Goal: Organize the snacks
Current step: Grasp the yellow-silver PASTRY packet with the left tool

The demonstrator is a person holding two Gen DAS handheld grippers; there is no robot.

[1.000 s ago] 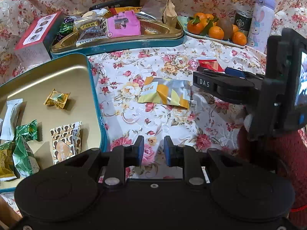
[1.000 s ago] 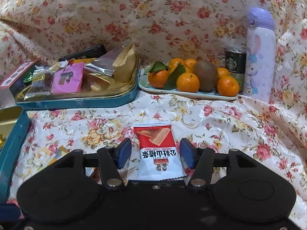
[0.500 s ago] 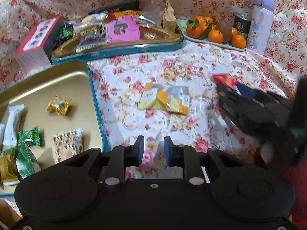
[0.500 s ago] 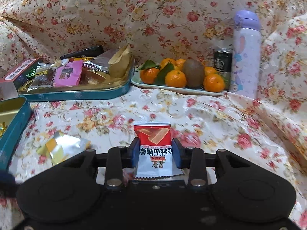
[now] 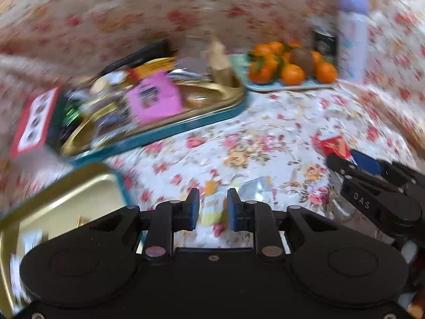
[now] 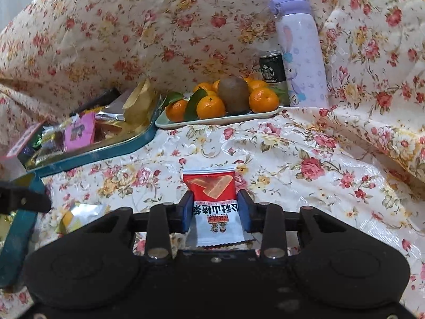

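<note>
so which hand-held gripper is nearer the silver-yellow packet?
Left. The left hand-held gripper hangs over the silver-yellow packet; the right hand-held gripper, off to its right, grips the red packet.

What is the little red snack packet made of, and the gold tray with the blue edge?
The red snack packet looks like thin glossy plastic film: it has a crimped, zigzag-cut bottom seal and printed colors. The gold tray seems to be painted metal, probably a tin lid: its inside shines like a mirror and its teal rim is thin and stiff.
</note>
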